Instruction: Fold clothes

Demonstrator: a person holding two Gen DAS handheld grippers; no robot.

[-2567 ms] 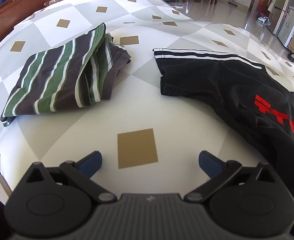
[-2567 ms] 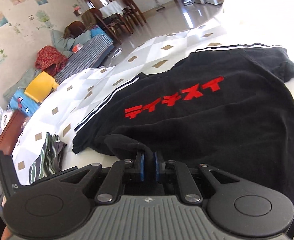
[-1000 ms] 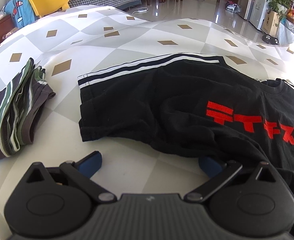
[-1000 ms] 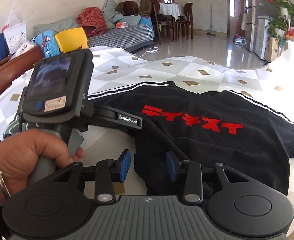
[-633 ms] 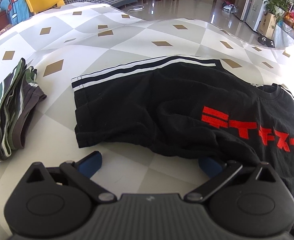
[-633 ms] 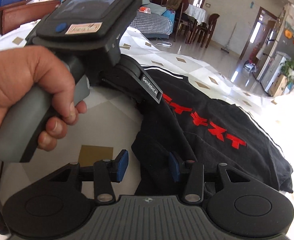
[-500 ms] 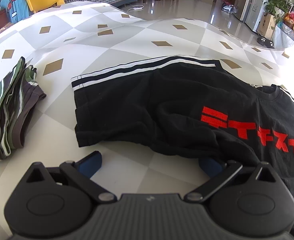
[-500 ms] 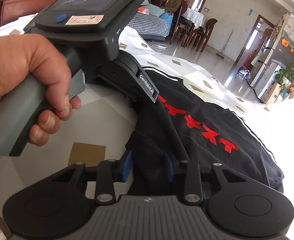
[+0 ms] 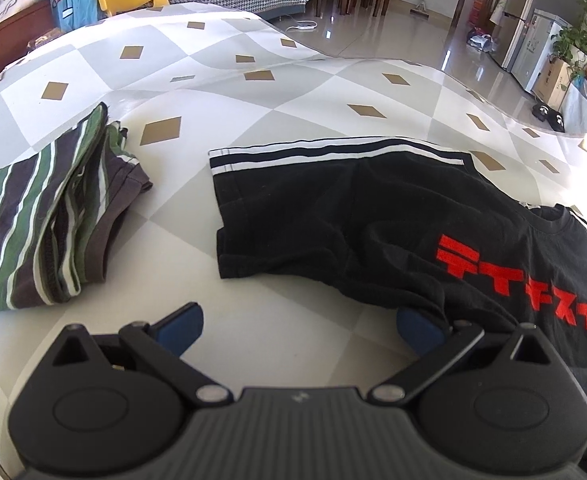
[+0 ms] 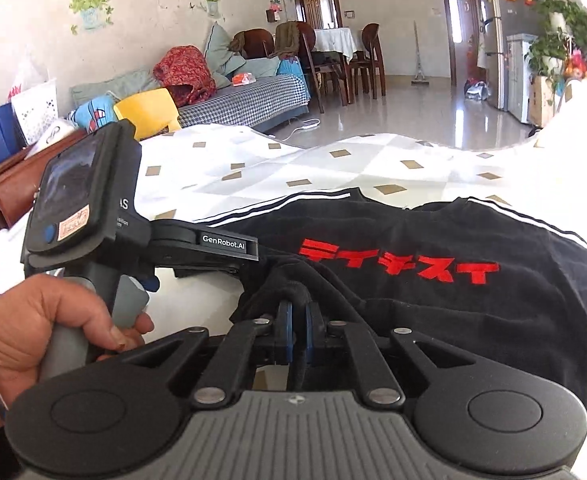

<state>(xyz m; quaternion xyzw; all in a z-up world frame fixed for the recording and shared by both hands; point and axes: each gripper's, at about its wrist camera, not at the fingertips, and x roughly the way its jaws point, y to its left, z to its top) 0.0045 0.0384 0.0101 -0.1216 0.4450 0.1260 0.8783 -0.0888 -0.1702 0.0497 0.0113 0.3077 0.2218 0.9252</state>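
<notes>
A black T-shirt (image 10: 433, 308) of soft, creased cotton lies spread on the surface (image 9: 293, 92), which wears a smooth cloth of grey and white diamonds with small tan lozenges. Blocky red characters cross the shirt's chest, and white stripes edge the sleeve.

The right tongs (image 10: 295, 334) have just closed and now pinch a bunched ridge of the shirt's hem between their blue pads. The left tongs (image 9: 301, 326) stand wide open; the right-hand pad lies under the shirt's edge, though whether it touches the cloth is hard to tell.

Only the left wrist view shows the folded striped shirt (image 9: 49, 216), green, white and dark brown. Only the right wrist view shows the hand (image 10: 53, 336) on the left tool's grey handle, cut off at the wrist.
</notes>
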